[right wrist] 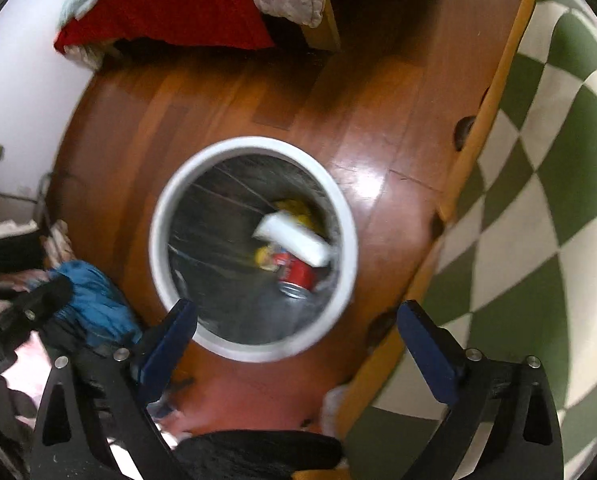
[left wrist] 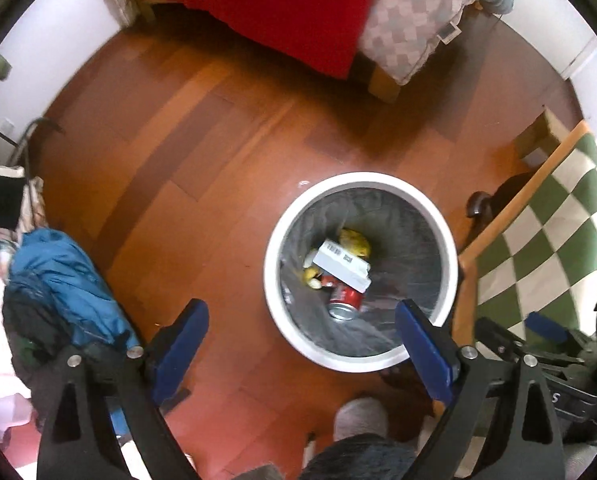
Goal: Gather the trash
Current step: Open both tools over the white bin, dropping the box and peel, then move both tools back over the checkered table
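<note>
Both the left claw (left wrist: 300,344) and the right claw (right wrist: 296,340) stand wide and empty above the round white lined bin (left wrist: 360,184). The bin holds a red drink can (left wrist: 344,300), a white carton (left wrist: 342,264) and yellow peel (left wrist: 354,242). Risk: motion blur suggests fast travel; a claw finger could clip the rim and tip the bin onto the wooden floor (left wrist: 202,152).

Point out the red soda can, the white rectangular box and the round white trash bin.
Red soda can (left wrist: 345,299): left wrist view, on its red side.
White rectangular box (left wrist: 340,259): left wrist view, on its top face.
Round white trash bin (right wrist: 159,216): right wrist view, on its left rim.
</note>
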Motion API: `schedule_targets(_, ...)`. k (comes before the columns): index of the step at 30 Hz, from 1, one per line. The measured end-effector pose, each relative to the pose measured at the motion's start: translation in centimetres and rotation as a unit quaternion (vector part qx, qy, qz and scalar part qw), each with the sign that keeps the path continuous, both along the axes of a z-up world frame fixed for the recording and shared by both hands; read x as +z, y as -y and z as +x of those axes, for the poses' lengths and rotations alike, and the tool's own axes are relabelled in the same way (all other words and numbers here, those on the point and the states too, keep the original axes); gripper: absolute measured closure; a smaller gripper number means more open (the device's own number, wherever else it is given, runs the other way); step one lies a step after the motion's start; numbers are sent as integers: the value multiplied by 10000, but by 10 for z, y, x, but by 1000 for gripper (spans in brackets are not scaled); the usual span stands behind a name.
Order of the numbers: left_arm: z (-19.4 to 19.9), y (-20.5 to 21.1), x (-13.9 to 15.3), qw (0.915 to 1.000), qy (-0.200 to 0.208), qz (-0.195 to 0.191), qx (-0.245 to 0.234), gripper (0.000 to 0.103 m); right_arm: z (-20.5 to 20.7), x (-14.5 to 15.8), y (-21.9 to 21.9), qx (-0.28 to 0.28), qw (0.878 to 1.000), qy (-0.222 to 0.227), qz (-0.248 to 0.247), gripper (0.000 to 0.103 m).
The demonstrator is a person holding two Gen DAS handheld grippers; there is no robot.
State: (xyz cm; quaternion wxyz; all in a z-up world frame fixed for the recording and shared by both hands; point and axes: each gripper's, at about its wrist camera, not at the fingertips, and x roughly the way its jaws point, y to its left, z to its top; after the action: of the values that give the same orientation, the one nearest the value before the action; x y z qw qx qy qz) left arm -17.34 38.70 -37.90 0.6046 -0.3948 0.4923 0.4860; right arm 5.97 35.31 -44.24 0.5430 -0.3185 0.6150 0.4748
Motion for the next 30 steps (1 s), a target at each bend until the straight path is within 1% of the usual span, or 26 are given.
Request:
schedule_targets(3,0,9,1,9999,-107,51,-30,8,-5,8,8,161,9994,283,-63,2)
schedule_targets(7,2,18,13,9996,-171,201,-88,8,-10,21,15,225,9988,423,16,2)
schedule_targets(10,3,28,28,9993,-123,346,-119,8,-10,37,25,229,9987,428,145,2)
schedule_targets(13,6,38,46,9984,-86,538,-130,8,-12,58,33,219,9982,458,315,1)
schedule_targets(20,4,67,96,9948,142,993,-178,8,-9,119,64,115,9943,575,890,1)
schedule_targets(22,3,79,111,9934,197,1112,-180,8,-6,136,76,74,9929,553,1049,1)
schedule_targets(25,5,94,132,9914,124,1297,-96,8,0,164,96,-4,9904,473,1301,1)
schedule_targets(28,15,114,156,9863,22,1645,-130,8,11,187,119,-159,9877,309,1524,1)
schedule_targets(30,28,126,169,9832,50,1813,-231,8,22,200,134,-304,9859,170,1636,1)
